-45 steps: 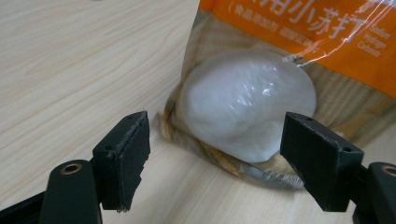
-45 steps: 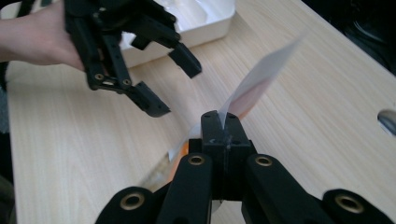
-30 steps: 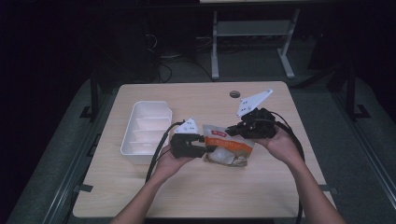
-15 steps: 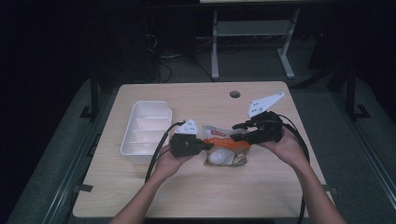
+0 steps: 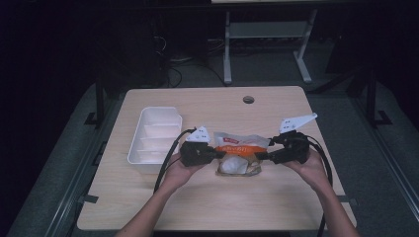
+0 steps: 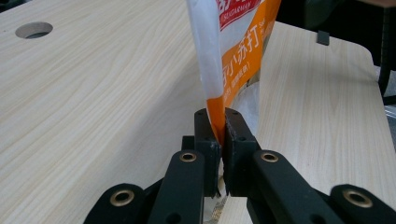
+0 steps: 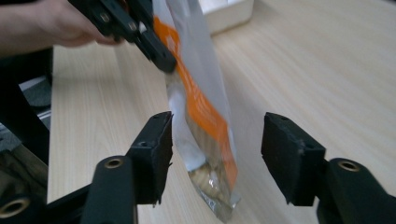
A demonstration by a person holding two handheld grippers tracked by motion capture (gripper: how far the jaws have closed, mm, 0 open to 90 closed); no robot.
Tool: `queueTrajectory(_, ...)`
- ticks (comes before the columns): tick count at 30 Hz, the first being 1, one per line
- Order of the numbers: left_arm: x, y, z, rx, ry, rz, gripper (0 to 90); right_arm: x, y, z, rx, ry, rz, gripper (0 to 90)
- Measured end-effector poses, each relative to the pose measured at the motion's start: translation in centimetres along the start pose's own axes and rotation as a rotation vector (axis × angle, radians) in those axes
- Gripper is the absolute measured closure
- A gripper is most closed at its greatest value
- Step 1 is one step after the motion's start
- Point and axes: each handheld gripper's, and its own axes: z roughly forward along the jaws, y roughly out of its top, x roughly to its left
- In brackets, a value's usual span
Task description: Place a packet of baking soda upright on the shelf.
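Table (image 5: 207, 207): light wood-grain top, rectangular, with a round cable hole (image 5: 248, 99) near the far edge, seen again in the left gripper view (image 6: 33, 30). Dark floor all round; a pale metal frame stands beyond the far edge.

Tray (image 5: 155, 140): white plastic, oblong, divided into compartments, standing on the left part of the table, just beside the left gripper's cable. A white corner of it shows at the top of the right gripper view (image 7: 229, 14).

Snack bag (image 5: 238, 152): white and orange, printed with lettering, partly clear so that pale biscuits show inside. It lies at the middle of the table between the two grippers, nearer the person's edge. In the left gripper view (image 6: 236, 51) it rises as a thin sheet from the jaws; in the right gripper view (image 7: 201, 116) it hangs on edge, its lower corner close to the tabletop.

Left gripper (image 5: 212, 154): black, held in the left hand (image 5: 180, 170), white plate on top. Jaws clenched on the orange edge of the bag, pads pressing the film from both sides (image 6: 221, 140).

Right gripper (image 5: 262, 156): black, held in the right hand (image 5: 311, 170). Jaws released and have just been opening; the bag's end stands between the spread pads (image 7: 217, 154), touching neither.
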Motion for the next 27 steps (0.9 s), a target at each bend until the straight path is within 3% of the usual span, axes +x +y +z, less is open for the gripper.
queueTrajectory(6, 0.0, 0.0, 0.0, 0.003, -0.002, 0.003, 85.5, -0.3, -0.6, 1.9, 0.004, 0.019, 0.021, 52.6)
queueTrajectory(11, -0.1, 0.0, -0.1, 0.003, -0.004, 0.007, 85.0, -0.2, -0.4, 3.1, 0.003, 0.053, 0.014, 68.7)
queueTrajectory(16, 0.0, -0.1, -0.3, 0.000, -0.001, -0.004, 82.6, -0.2, -0.3, 3.4, -0.003, 0.053, 0.009, 81.3)
queueTrajectory(19, -0.3, -0.2, -0.3, 0.001, 0.026, 0.010, 72.6, -0.2, -0.3, 3.3, 0.002, 0.070, 0.014, 89.4)
queueTrajectory(22, -0.9, -0.6, -0.4, 0.007, 0.078, 0.013, 60.1, 0.2, -0.2, 3.1, 0.006, 0.062, -0.007, 89.8)
queueTrajectory(27, -1.4, -1.8, -0.9, 0.009, 0.118, -0.005, 46.1, 0.8, 0.1, 2.3, 0.017, 0.052, -0.035, 90.0)
